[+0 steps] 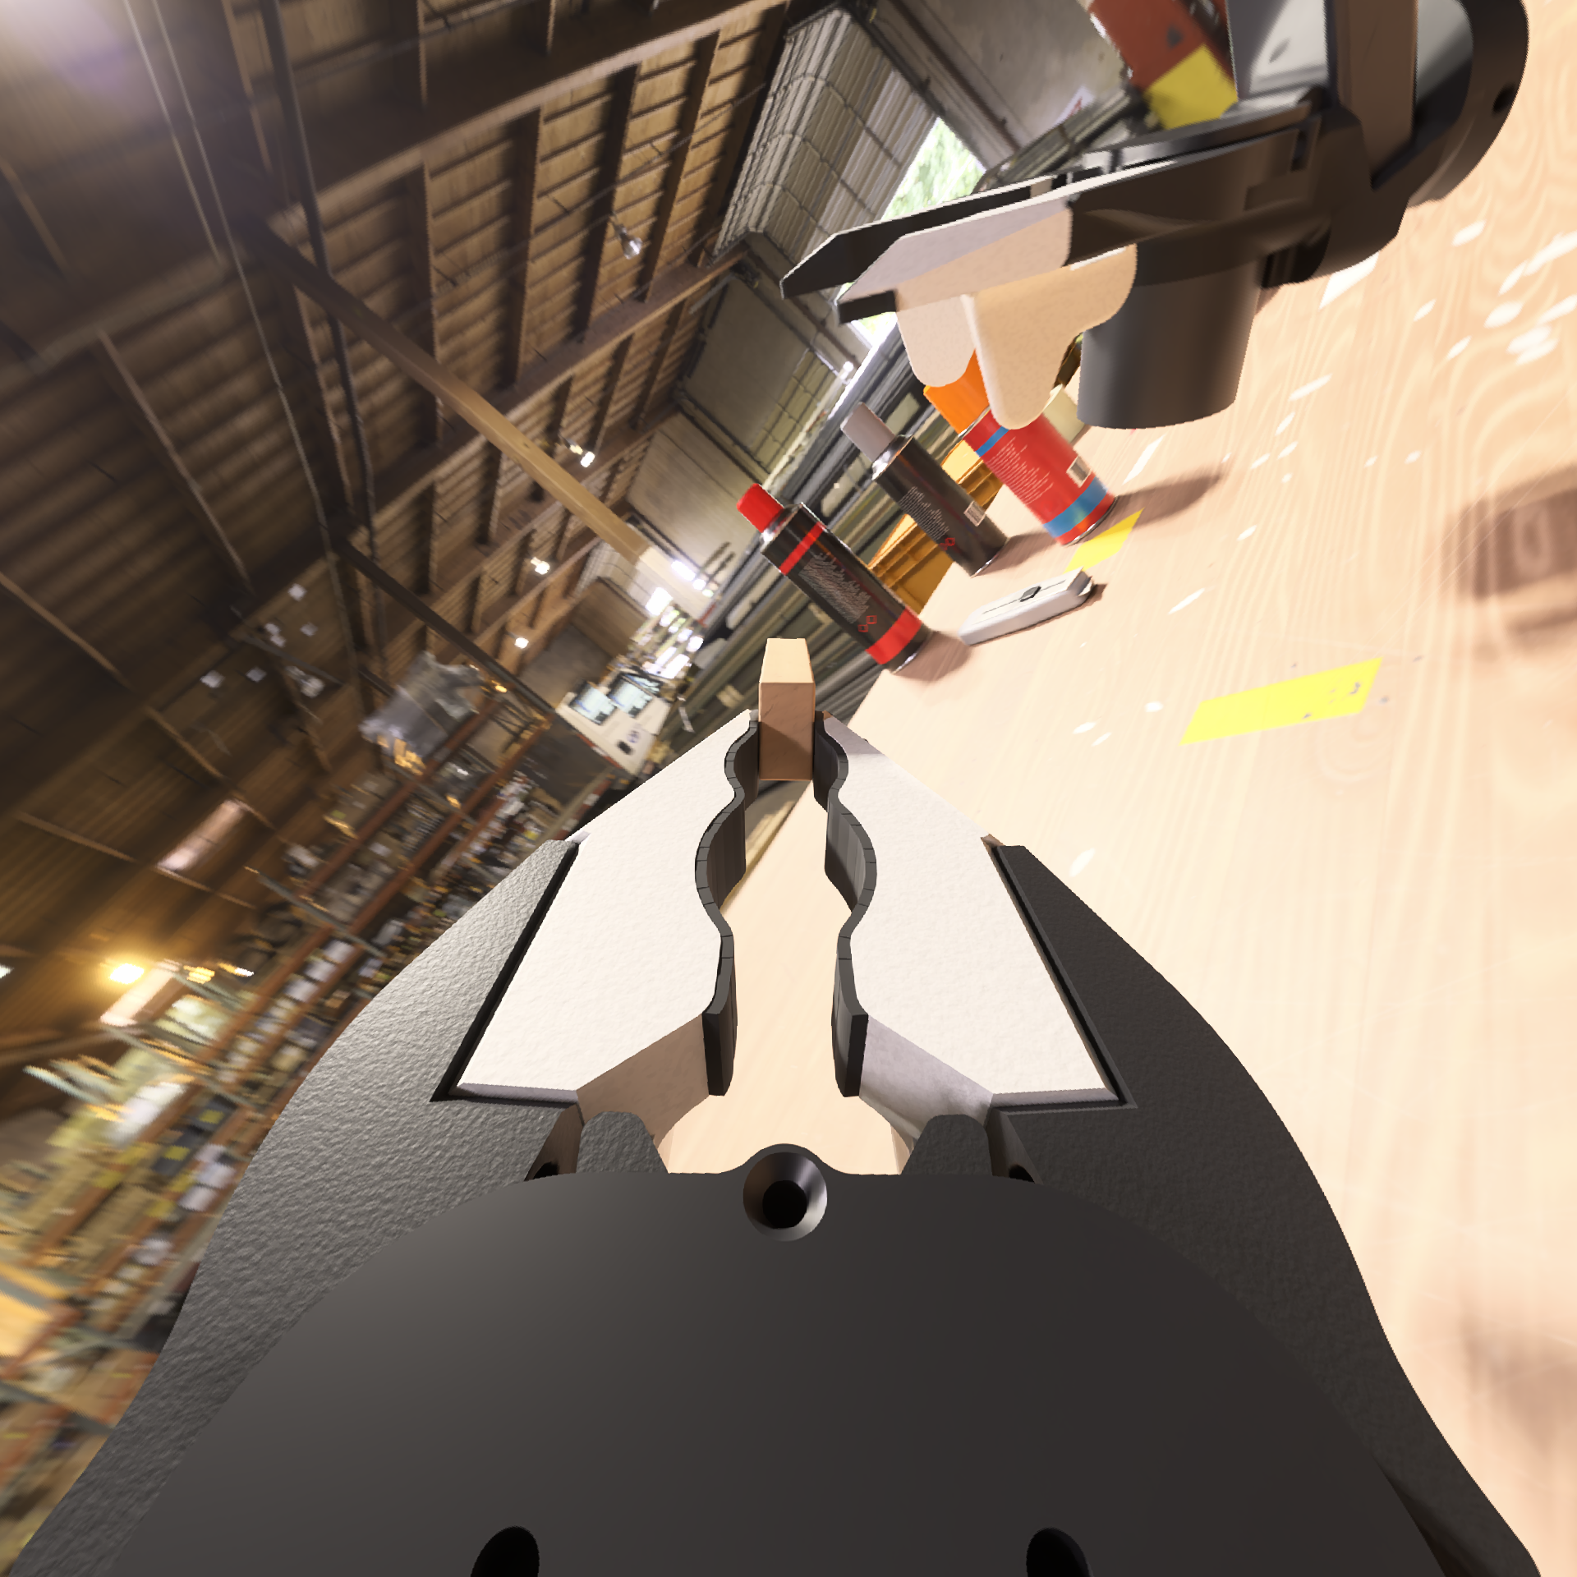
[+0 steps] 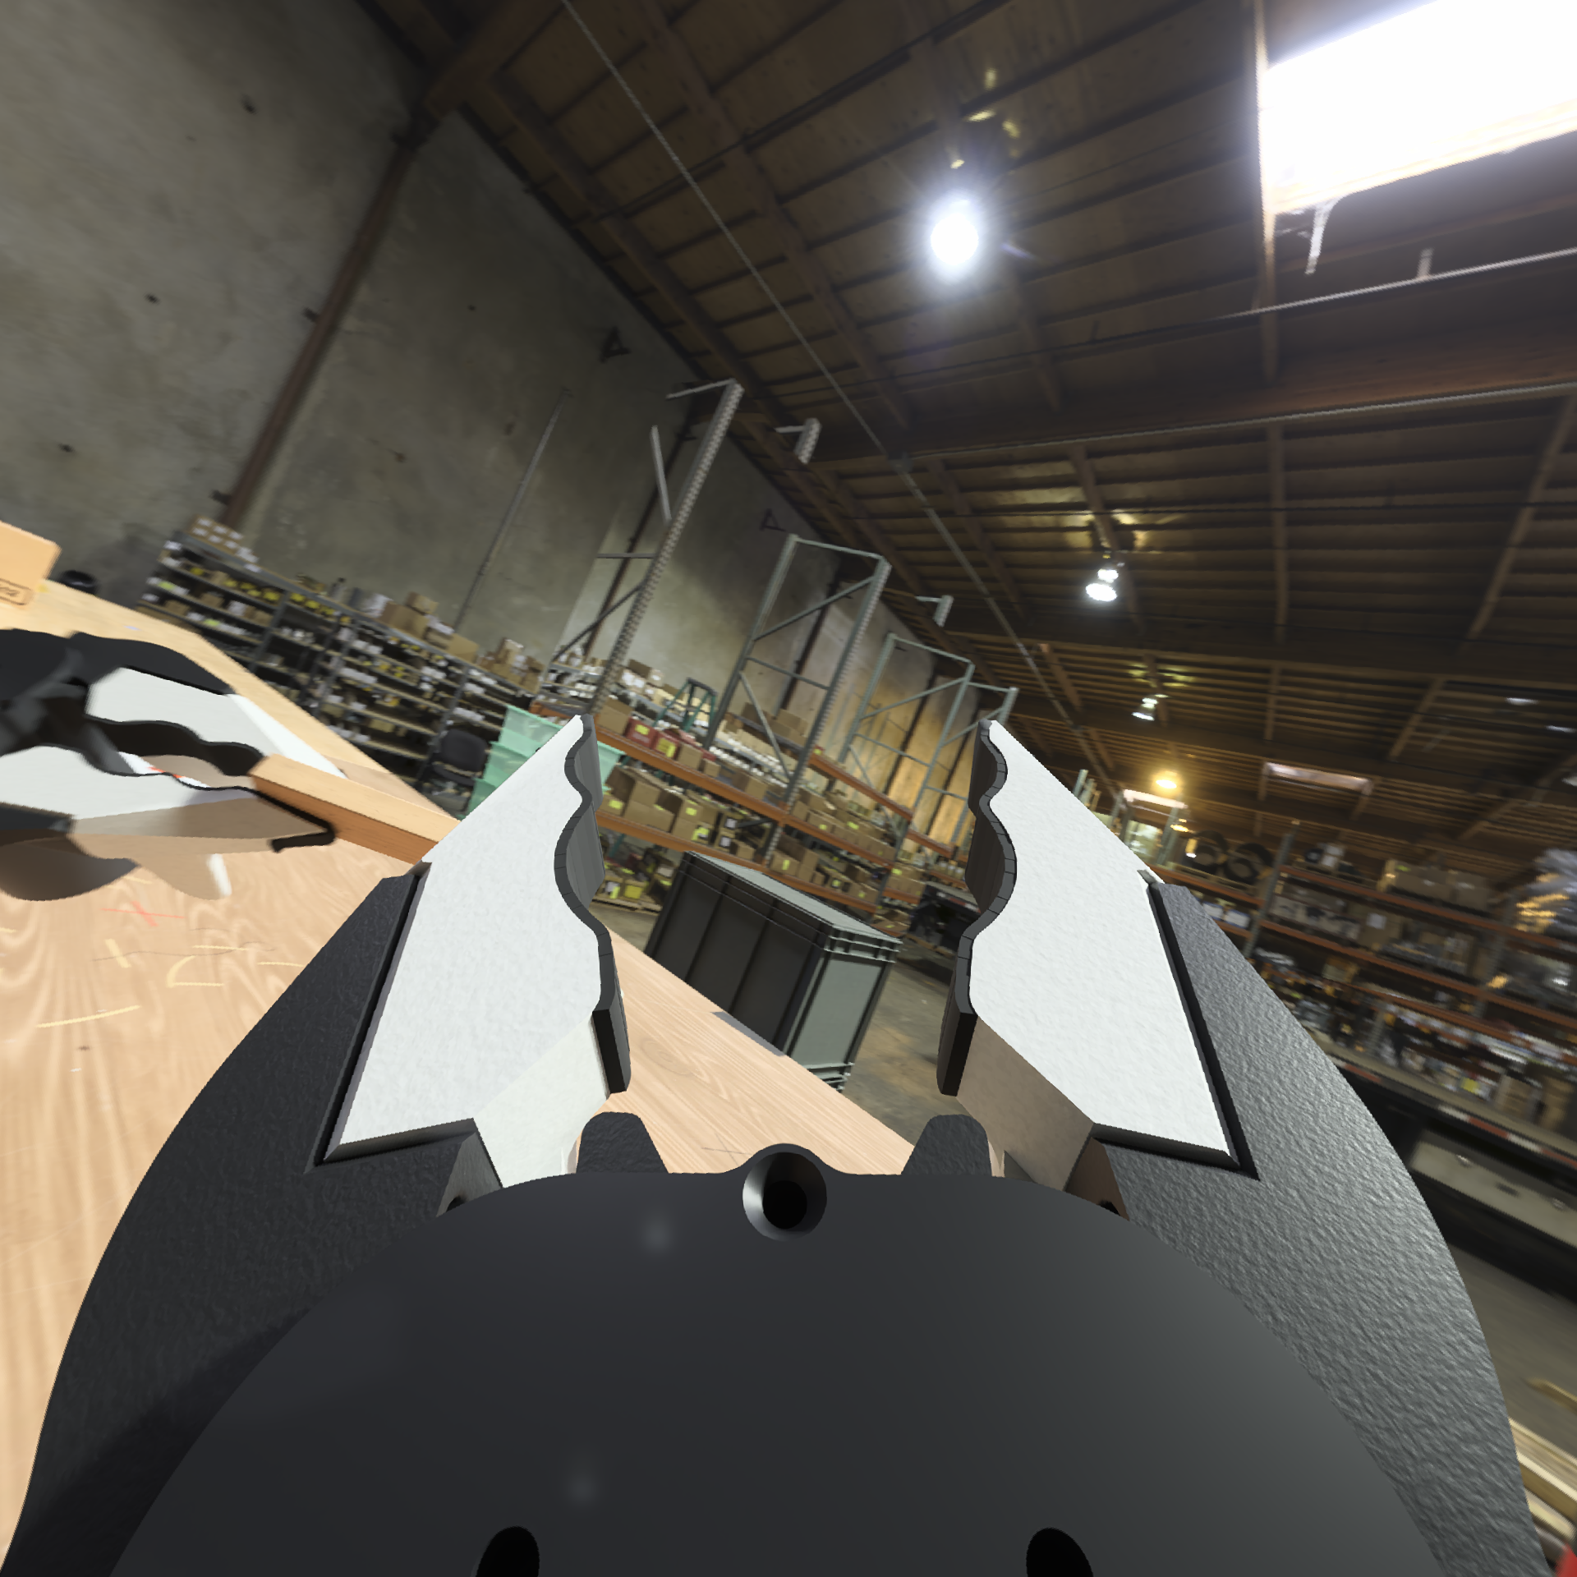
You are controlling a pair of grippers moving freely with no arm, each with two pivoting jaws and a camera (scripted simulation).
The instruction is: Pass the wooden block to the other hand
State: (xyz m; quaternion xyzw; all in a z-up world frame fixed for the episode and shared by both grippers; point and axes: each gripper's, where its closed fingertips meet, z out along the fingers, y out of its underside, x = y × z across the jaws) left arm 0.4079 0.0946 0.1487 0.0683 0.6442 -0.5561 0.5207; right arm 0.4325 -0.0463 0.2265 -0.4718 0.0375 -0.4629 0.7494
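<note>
While the left gripper (image 1: 785, 734) clamps the wooden block (image 1: 787, 712) between its fingertips, the block sticks out past them, lifted clear of the table (image 1: 1280, 853); in the right wrist view the same block (image 2: 341, 798) shows as a long plank-like piece jutting from the left gripper (image 2: 256, 802) at the far left. The right gripper (image 2: 781, 768) hangs with its jaws spread wide and nothing between them, pointed off past the table edge toward the warehouse shelving, so it is not yet lined up on the block. A good handover likely means turning the right gripper toward the free end, straddling it squarely, and closing before the left lets go. Seen from the left wrist, the right gripper (image 1: 964, 282) sits up and to the right, well apart from the block, and that view is rolled steeply, so the table runs up its right side. Beyond stand three spray cans (image 1: 836, 580) and some yellow notes (image 1: 1280, 700).
</note>
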